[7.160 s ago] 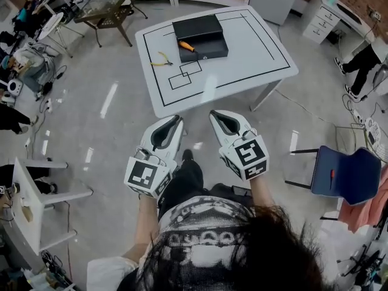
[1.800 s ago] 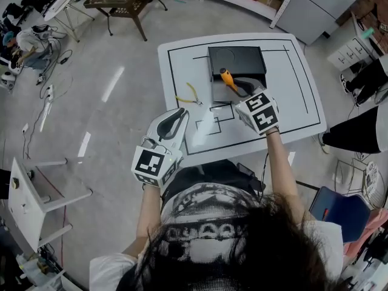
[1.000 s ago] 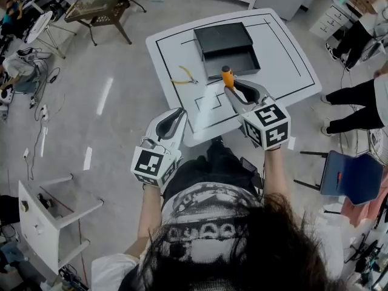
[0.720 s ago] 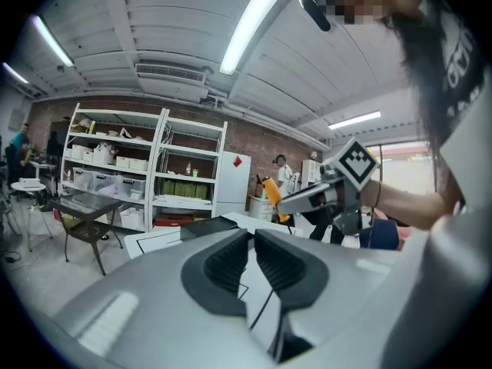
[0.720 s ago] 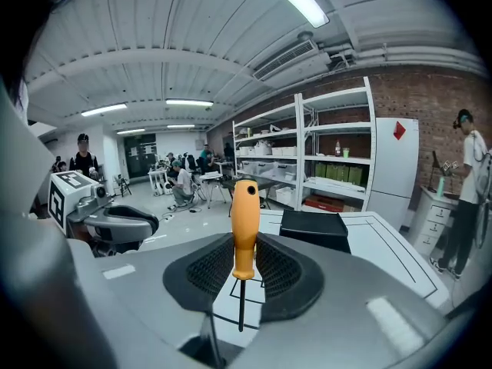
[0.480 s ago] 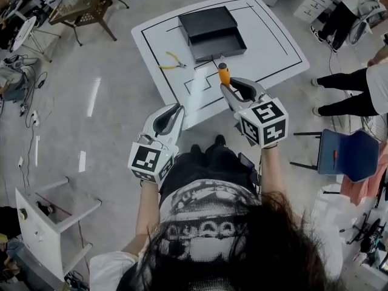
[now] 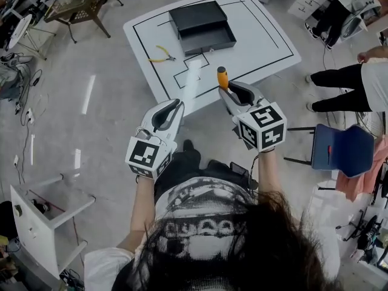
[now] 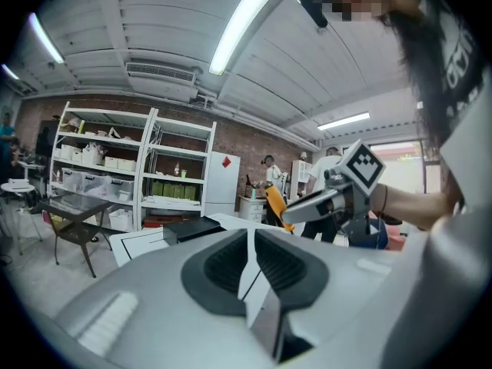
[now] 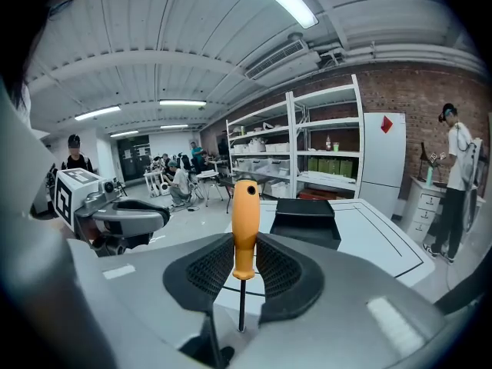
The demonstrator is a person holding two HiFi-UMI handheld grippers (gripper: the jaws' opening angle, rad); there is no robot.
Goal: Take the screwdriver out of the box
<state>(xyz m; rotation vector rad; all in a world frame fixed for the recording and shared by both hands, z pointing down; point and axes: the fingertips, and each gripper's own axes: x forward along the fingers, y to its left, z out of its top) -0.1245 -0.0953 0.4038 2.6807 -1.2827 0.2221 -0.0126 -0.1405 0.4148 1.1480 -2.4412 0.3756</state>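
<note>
Now the right gripper (image 7: 228, 92) clamps the screwdriver (image 7: 222, 76) clear of the box (image 7: 200, 26); left gripper (image 7: 176, 105) closed, empty; next, probably set it down.

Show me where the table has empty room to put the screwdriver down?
The biggest bare patch of the table is right of the black box, inside the taped border. A smaller one sits at the front, by the taped squares. Left of the box is tighter: the pliers lie there.

Noted: left claw (image 7: 172, 105) and right claw (image 7: 228, 90) have pale grey shells, black ribbed pads and black-and-white marker cubes (image 7: 147, 157). Wearer has a white, black-patterned short-sleeved shirt (image 7: 200, 214) and dark trousers (image 7: 182, 170).
</note>
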